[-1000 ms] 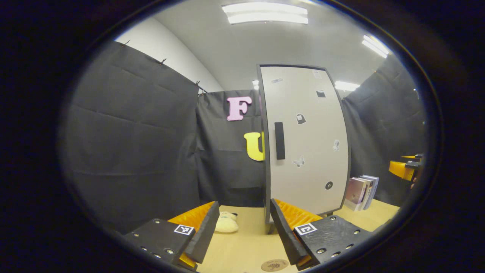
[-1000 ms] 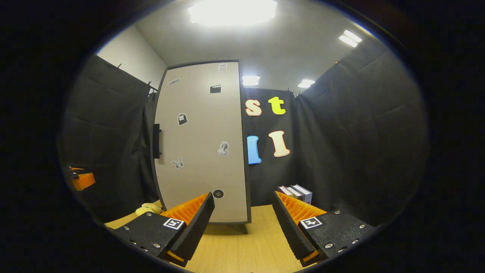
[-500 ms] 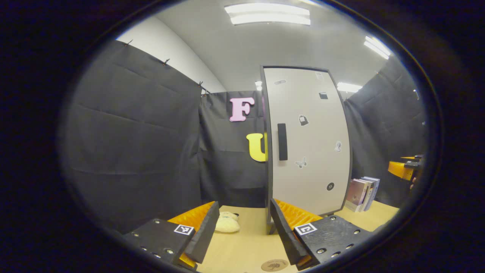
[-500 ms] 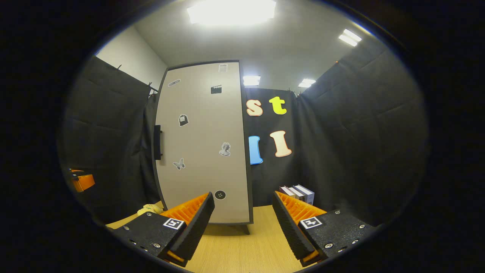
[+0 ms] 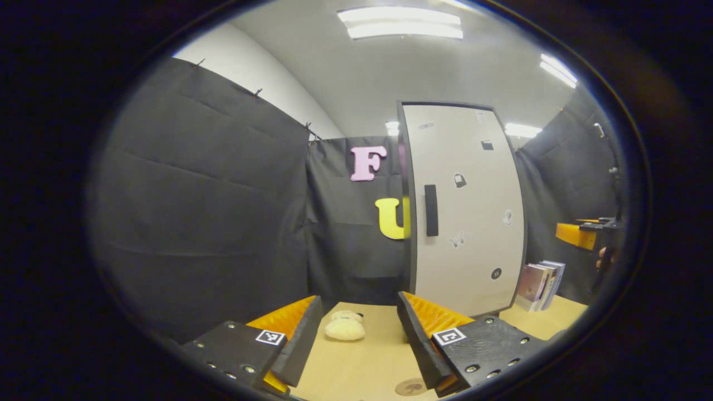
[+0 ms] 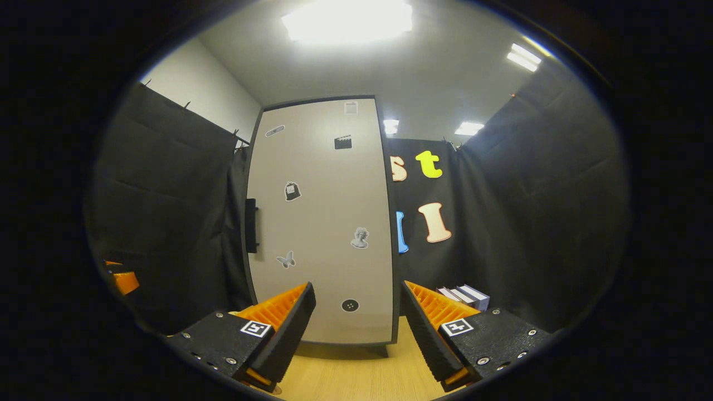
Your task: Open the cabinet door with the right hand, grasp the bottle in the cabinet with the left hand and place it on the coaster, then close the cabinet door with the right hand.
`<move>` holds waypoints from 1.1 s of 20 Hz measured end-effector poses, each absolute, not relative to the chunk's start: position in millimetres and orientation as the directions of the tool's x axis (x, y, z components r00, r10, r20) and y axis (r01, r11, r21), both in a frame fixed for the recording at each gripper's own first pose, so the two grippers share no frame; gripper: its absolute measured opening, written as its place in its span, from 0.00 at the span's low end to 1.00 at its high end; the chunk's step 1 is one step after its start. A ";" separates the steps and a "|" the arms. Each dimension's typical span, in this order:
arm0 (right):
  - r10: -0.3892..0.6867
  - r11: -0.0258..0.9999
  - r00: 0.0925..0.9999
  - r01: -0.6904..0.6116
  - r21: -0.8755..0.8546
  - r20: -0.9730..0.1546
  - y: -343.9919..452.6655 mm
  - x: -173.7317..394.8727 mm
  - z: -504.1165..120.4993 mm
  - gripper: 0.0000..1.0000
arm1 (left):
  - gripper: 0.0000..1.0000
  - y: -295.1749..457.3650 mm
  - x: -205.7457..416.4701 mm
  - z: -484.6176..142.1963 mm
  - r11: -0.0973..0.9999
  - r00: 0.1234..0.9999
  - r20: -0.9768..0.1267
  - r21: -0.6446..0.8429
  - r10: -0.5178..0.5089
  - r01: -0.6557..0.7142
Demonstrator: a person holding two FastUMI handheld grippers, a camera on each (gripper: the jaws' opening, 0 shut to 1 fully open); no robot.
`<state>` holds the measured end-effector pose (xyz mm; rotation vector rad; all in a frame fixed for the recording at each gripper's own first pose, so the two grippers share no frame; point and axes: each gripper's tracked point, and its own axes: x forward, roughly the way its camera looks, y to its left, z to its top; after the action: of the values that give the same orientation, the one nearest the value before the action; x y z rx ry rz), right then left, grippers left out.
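You are working over a pale wooden worktop (image 5: pixel 367 362) in a booth walled with black cloth, under strip lights on a grey ceiling. In the left gripper view a small cream plush toy (image 5: pixel 345 327) lies on the wood at lower centre, a round coaster (image 5: pixel 410 386) sits at the very bottom edge just left of your right-hand finger, and a few books (image 5: pixel 539 283) stand at the lower right beside the cabinet.

Your left tongs (image 5: pixel 356 334) are held level and low over the worktop, spread wide with nothing between the fingers. Your right tongs (image 6: pixel 356 328) are likewise spread apart and empty, pointing at the foot of the cabinet; in the left gripper view they show at the right edge of the frame (image 5: pixel 579 234), lifted well above the worktop.

The cabinet door (image 6: pixel 320 223) stands shut, a tall light-grey panel with a dark frame and several small stickers. Its dark vertical handle (image 6: pixel 251 225) is on the door's left edge, at the centre-left of the right gripper view, well apart from both tongs. The bottle is hidden behind the door.
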<state>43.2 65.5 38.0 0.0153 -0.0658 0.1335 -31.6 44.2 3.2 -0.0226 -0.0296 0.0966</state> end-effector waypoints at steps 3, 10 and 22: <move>0.163 0.986 0.983 -0.164 0.009 0.086 88.0 57.0 49.8 0.95 | 0.84 65.6 -39.7 0.6 0.990 0.990 0.028 -0.029 0.137 -0.136; 0.256 0.966 0.960 -0.259 0.019 0.114 153.9 92.8 71.4 0.95 | 0.81 112.2 -60.8 -5.3 0.974 0.974 0.021 -0.018 0.226 -0.226; 0.367 0.927 0.923 -0.374 0.036 0.117 273.6 158.9 95.7 0.93 | 0.84 167.9 -88.5 -14.6 0.949 0.949 0.010 0.007 0.316 -0.316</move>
<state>158.9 273.6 95.7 0.0584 -0.1092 0.3805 -88.5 167.9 -14.6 0.0081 -0.0086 0.3217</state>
